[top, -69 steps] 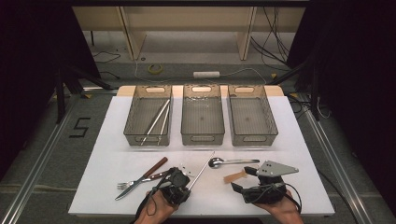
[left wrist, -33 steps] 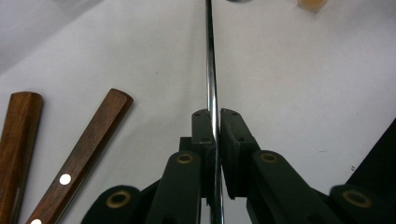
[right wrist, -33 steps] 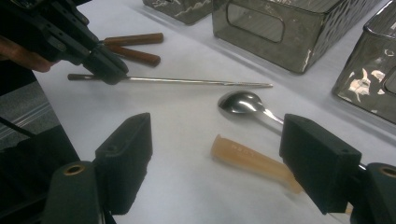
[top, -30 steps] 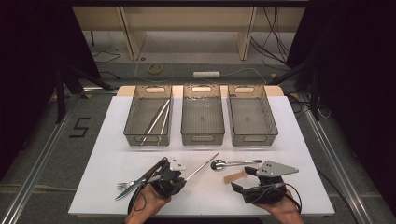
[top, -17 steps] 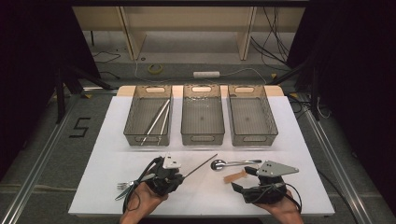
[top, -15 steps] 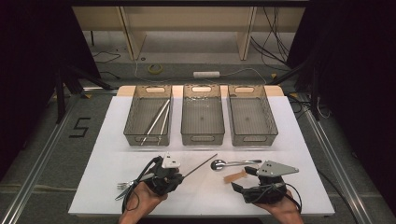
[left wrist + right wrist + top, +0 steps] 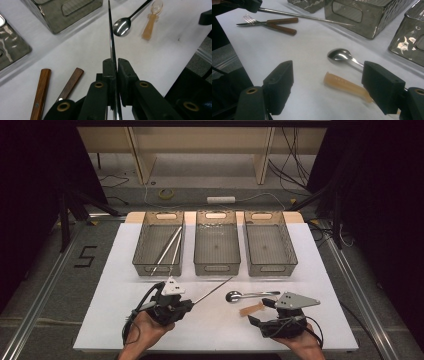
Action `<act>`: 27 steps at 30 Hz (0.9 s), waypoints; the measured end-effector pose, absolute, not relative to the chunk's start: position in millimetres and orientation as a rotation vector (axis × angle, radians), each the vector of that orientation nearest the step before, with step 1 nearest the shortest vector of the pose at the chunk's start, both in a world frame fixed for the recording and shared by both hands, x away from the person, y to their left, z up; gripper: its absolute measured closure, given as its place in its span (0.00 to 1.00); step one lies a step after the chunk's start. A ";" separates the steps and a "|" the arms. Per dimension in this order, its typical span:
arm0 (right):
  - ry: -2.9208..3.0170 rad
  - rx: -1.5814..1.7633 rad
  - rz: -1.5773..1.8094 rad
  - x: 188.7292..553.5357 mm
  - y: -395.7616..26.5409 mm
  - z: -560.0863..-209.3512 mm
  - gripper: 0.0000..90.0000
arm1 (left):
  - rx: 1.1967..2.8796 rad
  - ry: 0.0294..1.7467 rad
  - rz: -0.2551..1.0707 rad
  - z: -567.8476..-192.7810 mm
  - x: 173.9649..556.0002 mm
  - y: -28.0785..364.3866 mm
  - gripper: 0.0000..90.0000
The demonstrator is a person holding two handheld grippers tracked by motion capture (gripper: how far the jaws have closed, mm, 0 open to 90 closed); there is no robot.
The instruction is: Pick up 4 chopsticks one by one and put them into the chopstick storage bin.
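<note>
While our left tongs (image 7: pixel 114 67) pinch a thin metal rod (image 7: pixel 110 35) tight between their jaws, near the worktop's (image 7: pixel 115 295) left front, the rod slants away to the right toward the middle bin (image 7: pixel 216 245). Our right tongs (image 7: pixel 327 85) stand wide apart and empty at the near right, either side of a tan plastic spoon (image 7: pixel 345 85) lying flat, with a steel spoon (image 7: pixel 340 55) just beyond it. Two wooden-handled pieces, a fork (image 7: pixel 254 20) among them, lie at the near left. We see two rods (image 7: pixel 167 249) in the left bin (image 7: pixel 159 222)
</note>
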State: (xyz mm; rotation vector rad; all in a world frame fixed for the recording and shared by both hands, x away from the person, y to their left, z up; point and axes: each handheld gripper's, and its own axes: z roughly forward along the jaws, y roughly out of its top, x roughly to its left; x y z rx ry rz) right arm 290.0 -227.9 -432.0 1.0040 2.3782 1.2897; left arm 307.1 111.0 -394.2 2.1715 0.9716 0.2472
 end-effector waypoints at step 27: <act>2.372 1.025 1.301 292.0 -230.2 -433.2 0.29 | 1.956 1.204 0.457 -359.7 403.6 179.4 0.94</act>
